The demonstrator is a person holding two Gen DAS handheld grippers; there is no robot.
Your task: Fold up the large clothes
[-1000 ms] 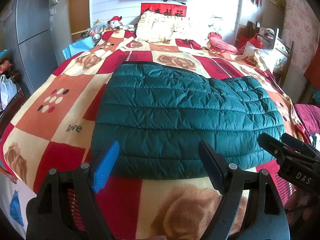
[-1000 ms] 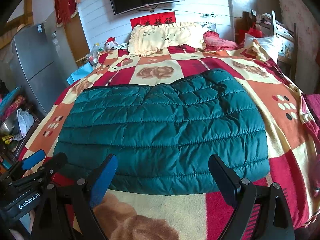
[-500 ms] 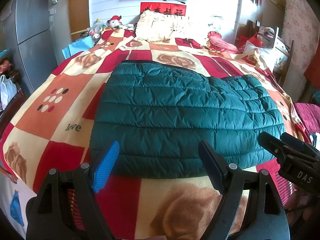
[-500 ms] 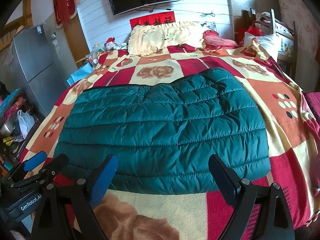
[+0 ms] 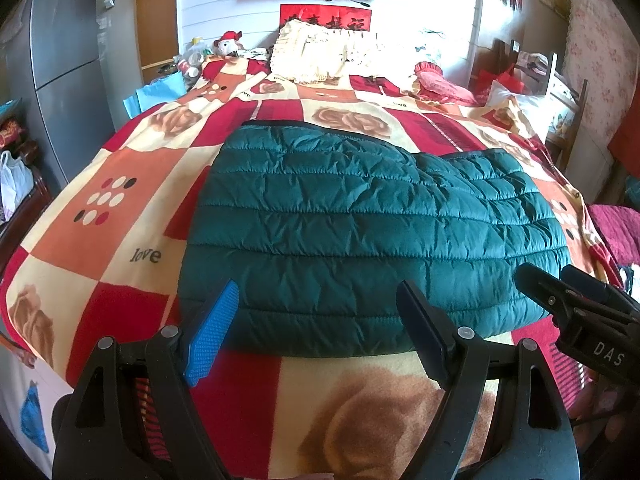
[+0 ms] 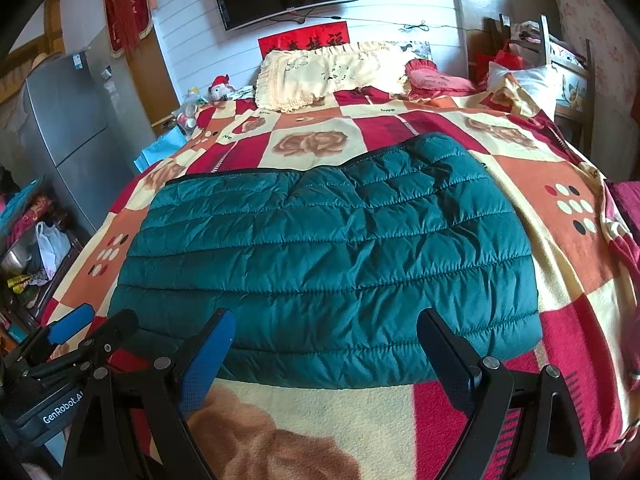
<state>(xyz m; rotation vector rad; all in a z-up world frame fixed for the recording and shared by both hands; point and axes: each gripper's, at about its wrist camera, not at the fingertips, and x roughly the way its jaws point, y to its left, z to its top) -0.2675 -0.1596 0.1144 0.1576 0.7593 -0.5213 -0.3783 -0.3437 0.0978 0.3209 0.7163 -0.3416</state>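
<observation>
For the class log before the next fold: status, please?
Left tool open, right tool open, both empty. Green jacket lies folded on the blanket, near edge just ahead. Nothing in the way.

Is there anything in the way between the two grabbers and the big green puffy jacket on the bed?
Nothing visible. The green jacket lies on the blanket, and only bare blanket separates its near edge from the open left gripper and the open right gripper. Neither touches it.

My left gripper (image 5: 316, 328) is black with blue ribbed pads and silver screw heads; my right gripper (image 6: 326, 354) matches it, with "DAS" printed in white on its side.
</observation>
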